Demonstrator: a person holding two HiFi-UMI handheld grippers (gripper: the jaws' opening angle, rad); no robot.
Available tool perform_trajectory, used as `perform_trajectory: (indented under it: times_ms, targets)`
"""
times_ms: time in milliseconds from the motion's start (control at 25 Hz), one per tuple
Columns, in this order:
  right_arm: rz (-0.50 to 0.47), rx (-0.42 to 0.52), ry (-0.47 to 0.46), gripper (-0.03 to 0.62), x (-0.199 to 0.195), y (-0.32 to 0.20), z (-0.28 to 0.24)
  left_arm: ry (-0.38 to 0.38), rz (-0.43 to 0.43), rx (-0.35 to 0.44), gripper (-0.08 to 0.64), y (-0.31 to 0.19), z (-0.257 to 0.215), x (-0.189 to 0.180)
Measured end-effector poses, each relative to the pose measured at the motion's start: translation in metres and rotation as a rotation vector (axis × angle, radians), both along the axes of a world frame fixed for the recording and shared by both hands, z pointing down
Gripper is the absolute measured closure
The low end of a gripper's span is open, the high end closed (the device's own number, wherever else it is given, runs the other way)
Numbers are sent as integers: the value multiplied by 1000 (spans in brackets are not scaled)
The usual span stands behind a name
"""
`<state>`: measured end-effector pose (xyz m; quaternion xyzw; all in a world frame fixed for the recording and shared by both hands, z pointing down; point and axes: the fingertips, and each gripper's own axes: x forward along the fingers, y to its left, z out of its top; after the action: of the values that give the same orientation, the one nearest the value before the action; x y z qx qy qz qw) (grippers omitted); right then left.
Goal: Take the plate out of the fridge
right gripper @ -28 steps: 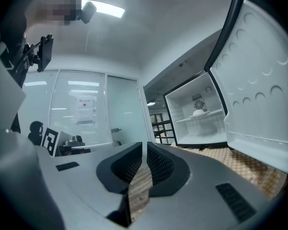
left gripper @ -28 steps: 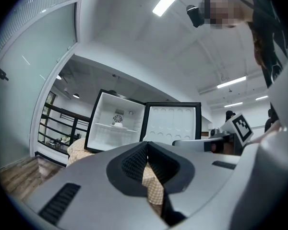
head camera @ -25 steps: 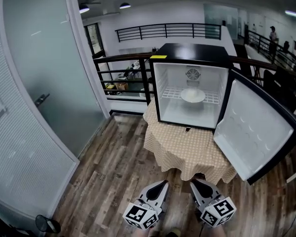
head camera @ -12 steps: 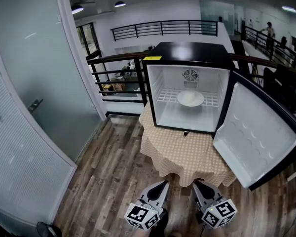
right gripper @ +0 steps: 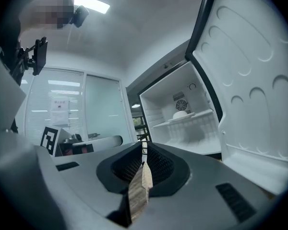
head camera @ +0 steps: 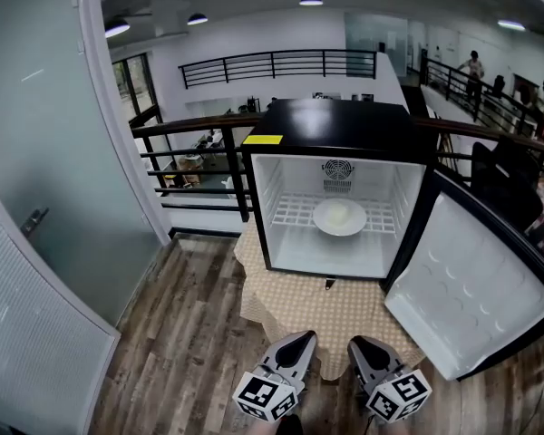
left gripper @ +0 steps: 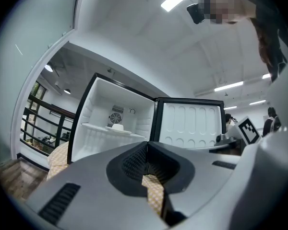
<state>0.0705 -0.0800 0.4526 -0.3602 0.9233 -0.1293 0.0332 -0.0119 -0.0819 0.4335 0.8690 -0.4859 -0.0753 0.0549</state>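
Observation:
A white plate (head camera: 339, 217) with a pale mound on it rests on the wire shelf inside the black mini fridge (head camera: 335, 120). The fridge door (head camera: 467, 284) hangs wide open to the right. The plate also shows small in the left gripper view (left gripper: 117, 127) and in the right gripper view (right gripper: 181, 114). My left gripper (head camera: 299, 341) and right gripper (head camera: 361, 344) are side by side, level, at the table's near edge, well short of the fridge. The left gripper's (left gripper: 147, 145) tips meet with nothing between them. It is the same with the right gripper (right gripper: 145, 145).
The fridge stands on a small table with a tan checked cloth (head camera: 281, 302). A frosted glass wall with a door (head camera: 45, 179) runs along the left. A black railing (head camera: 190, 152) lies behind the table. Wood floor (head camera: 190, 333) lies to the left. People stand far right (head camera: 474, 66).
The fridge and table have come nearer and larger in the head view. Both grippers have advanced from over the floor to the table's edge, still shut and empty.

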Motion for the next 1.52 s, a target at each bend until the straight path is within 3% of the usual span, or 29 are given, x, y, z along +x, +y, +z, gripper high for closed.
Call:
perform_trajectory:
  times_ms: [480,1000,1400,1520]
  targets:
    - [21,-33,28,543,-55,-75,11,-5,65,-7,551,-81,4,-38]
    - [44,-84,61,543,-86,-104,27,17,134,-45,551,-114,20,-54]
    - [146,-154,-29,543,-73,-148,24,30,149,-53,551,-149,18,-52]
    - [178,-176,-113,543,-69,-170,14,22,155,-31,551,-166,9,-51]
